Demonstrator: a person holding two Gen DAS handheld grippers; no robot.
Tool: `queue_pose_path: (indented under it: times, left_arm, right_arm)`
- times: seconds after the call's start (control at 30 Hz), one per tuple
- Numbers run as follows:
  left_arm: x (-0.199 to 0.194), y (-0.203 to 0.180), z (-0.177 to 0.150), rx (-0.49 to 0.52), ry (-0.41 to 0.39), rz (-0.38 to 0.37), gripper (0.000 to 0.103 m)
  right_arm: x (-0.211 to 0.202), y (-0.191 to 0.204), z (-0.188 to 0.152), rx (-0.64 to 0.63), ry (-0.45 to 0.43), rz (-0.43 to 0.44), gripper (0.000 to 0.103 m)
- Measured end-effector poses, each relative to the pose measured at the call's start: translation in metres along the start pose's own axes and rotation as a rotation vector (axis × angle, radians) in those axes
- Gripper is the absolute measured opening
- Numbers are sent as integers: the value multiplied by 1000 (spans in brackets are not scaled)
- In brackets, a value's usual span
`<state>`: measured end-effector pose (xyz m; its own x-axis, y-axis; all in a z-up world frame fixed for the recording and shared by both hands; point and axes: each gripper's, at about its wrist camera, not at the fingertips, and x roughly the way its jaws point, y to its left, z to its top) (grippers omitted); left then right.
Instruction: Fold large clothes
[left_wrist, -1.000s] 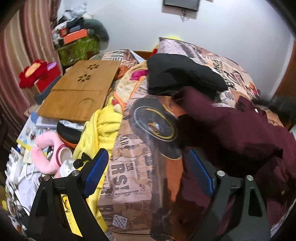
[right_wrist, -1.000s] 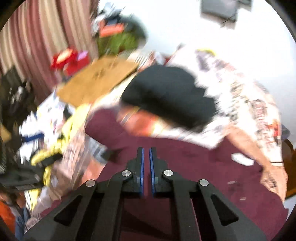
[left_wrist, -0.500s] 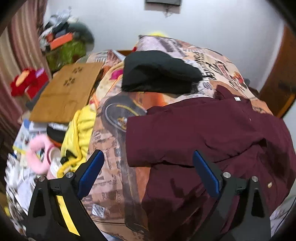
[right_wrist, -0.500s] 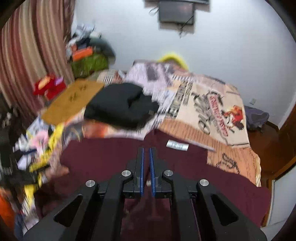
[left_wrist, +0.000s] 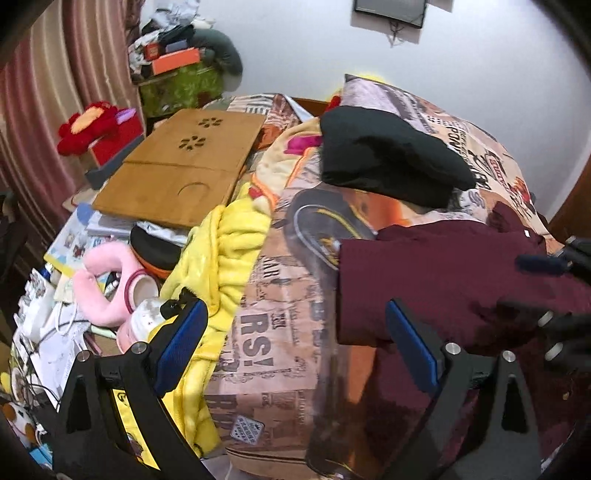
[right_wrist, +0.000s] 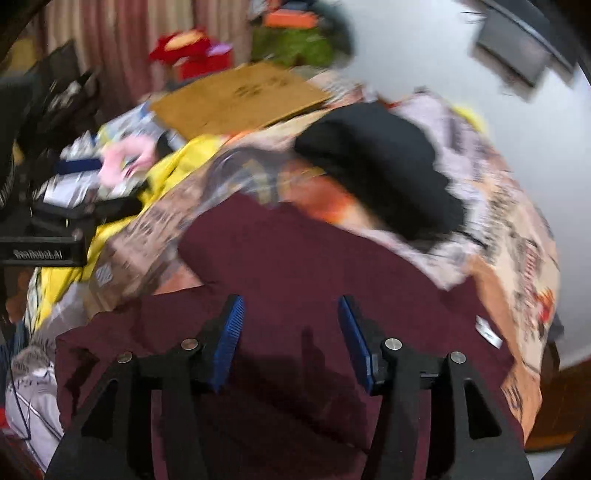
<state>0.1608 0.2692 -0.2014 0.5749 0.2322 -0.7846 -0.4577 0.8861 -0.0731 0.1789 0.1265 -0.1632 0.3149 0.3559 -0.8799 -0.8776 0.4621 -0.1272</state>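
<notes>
Maroon cloth, a large shirt, lay spread on the bed's printed cover. Above it the right gripper was opening its jaws, with nothing pinched between the blue pads. The left gripper stood wide open over the shirt's left edge, holding nothing. Beyond the shirt rested a folded black garment, and a yellow blanket lay beside the cover.

Right gripper jaws were shut, now opening over maroon shirt; nothing between.
</notes>
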Motion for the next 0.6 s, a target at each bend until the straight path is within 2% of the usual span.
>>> queue_pose_path:
  times: [0.13, 0.2, 0.27, 0.33, 0.37, 0.4, 0.43, 0.5, 0.6]
  left_arm:
    - [14, 11, -1, -37, 28, -8, 97]
    - [21, 16, -3, -57, 48, -17, 97]
    - [27, 19, -5, -69, 62, -25, 97]
    - [30, 21, -6, -74, 71, -26, 97]
    - [32, 21, -7, -75, 75, -26, 97]
    - [33, 20, -7, -74, 78, -25, 97]
    - [33, 20, -8, -73, 80, -25, 97]
    - [31, 18, -9, -67, 78, -26, 97]
    - [24, 13, -9, -53, 66, -36, 97]
  right_arm:
    - [55, 25, 6, -48, 140, 74, 49]
    - [82, 32, 5, -53, 207, 76, 49]
    - [98, 32, 4, -51, 232, 45, 49]
    - [104, 25, 3, -14, 239, 57, 48]
    - [102, 22, 3, 12, 230, 64, 43]
    - [101, 19, 2, 26, 222, 59, 31]
    - [100, 16, 0, 33, 219, 43, 26]
    - [98, 7, -3, 65, 211, 44, 9]
    - [90, -11, -6, 141, 185, 80, 5]
